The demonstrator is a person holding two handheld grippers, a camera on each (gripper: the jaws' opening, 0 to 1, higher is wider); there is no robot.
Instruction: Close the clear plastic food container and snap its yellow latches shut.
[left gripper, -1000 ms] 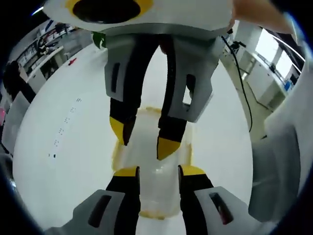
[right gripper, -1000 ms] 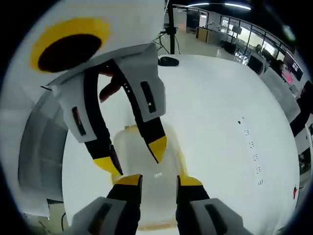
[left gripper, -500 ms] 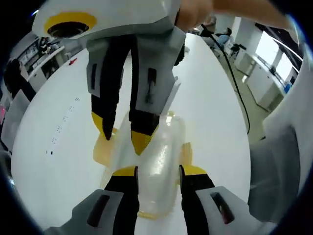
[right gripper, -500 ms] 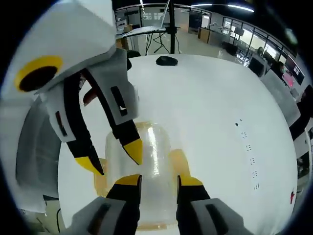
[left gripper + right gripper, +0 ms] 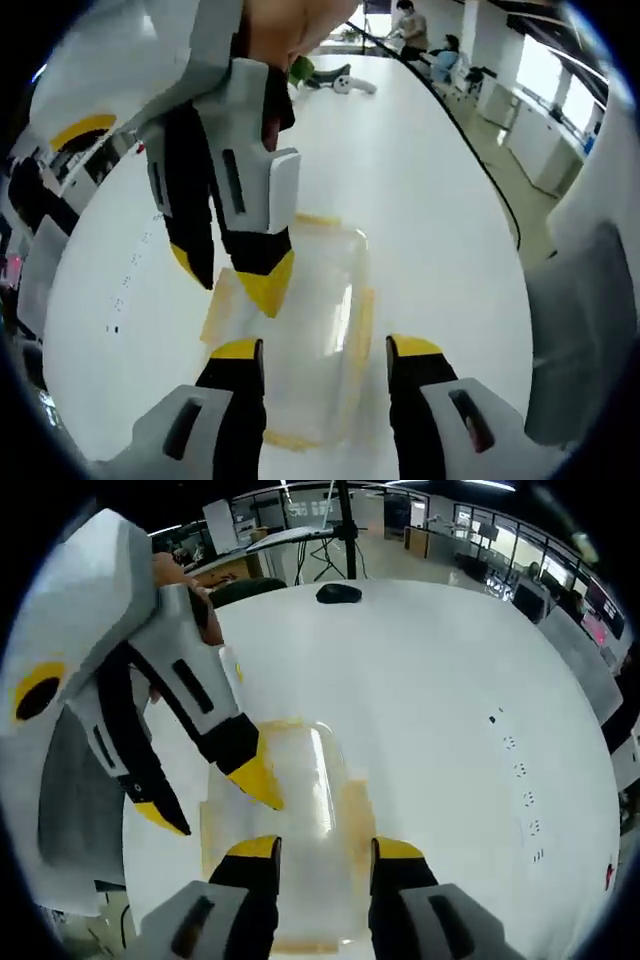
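Note:
The clear plastic container (image 5: 318,320) lies on the white table (image 5: 420,190) with its lid on. Pale yellow latches (image 5: 222,305) show along its sides. My left gripper (image 5: 326,350) hovers over it, jaws open, and the container's near end shows between them. The right gripper (image 5: 225,278) comes in from the upper left, open, one yellow tip over the container's left edge. In the right gripper view the container (image 5: 300,780) lies under my right gripper (image 5: 325,848), which is open. The left gripper (image 5: 208,800) reaches in from the left, one fingertip (image 5: 255,780) over the lid.
The round white table has small black marks (image 5: 515,770) to the right. A dark mouse-like object (image 5: 340,595) sits at the far edge by a stand (image 5: 345,520). White and green items (image 5: 335,80) lie at the far end; a black cable (image 5: 490,170) follows the edge.
My left jaws have spread wider. The right gripper has swung left and tilted in the left gripper view. Both cameras shifted, so more of the table's far end shows.

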